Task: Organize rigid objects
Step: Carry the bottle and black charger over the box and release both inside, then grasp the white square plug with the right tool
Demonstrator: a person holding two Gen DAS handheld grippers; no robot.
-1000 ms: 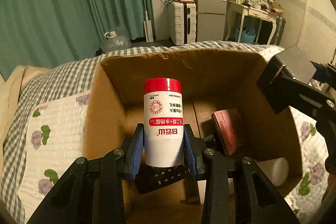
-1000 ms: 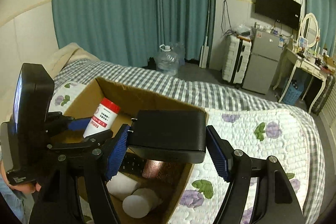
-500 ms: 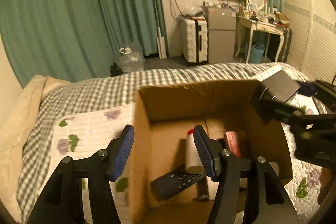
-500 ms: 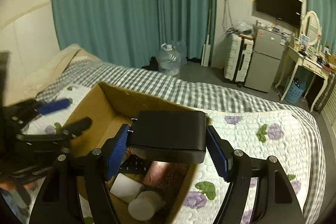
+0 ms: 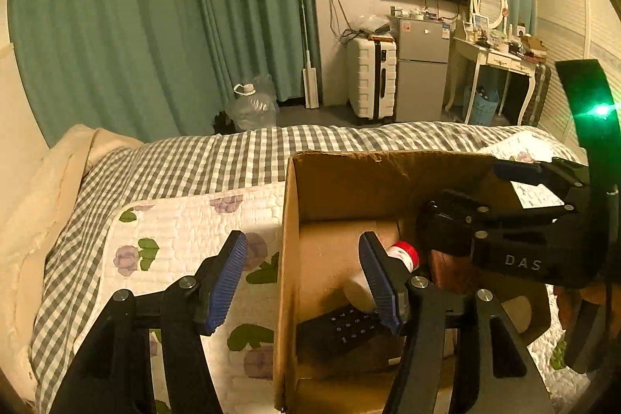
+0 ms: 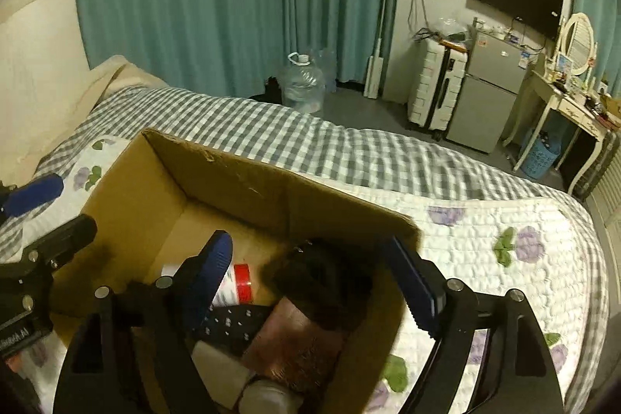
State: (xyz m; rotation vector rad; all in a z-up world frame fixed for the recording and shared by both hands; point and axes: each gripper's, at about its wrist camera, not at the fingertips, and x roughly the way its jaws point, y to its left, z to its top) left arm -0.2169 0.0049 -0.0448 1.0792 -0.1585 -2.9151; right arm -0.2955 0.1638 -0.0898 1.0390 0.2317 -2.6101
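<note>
The cardboard box (image 5: 333,177) stands open on the bed. My left gripper (image 5: 302,272) is open and empty, straddling the box's left wall. The white bottle with a red cap (image 5: 401,255) lies on its side inside, above a black remote (image 5: 341,328). My right gripper (image 6: 310,257) hangs over the box (image 6: 240,181) with its jaws opening. The black case (image 6: 322,278), blurred, sits loose between and below its pads, above a reddish-brown book (image 6: 295,340). The bottle (image 6: 238,282) and the remote (image 6: 233,324) lie to the case's left.
Two white cylinders (image 6: 217,363) rest in the box's near corner. A flowered quilt (image 5: 174,231) and checked blanket (image 5: 217,161) cover the bed around the box. A water jug (image 6: 302,84), suitcase (image 6: 432,92) and fridge (image 6: 485,96) stand on the floor beyond.
My left gripper let go of the red-capped bottle, which now lies in the box, and drew back to the left. My right gripper moved over the box and opened off the black case.
</note>
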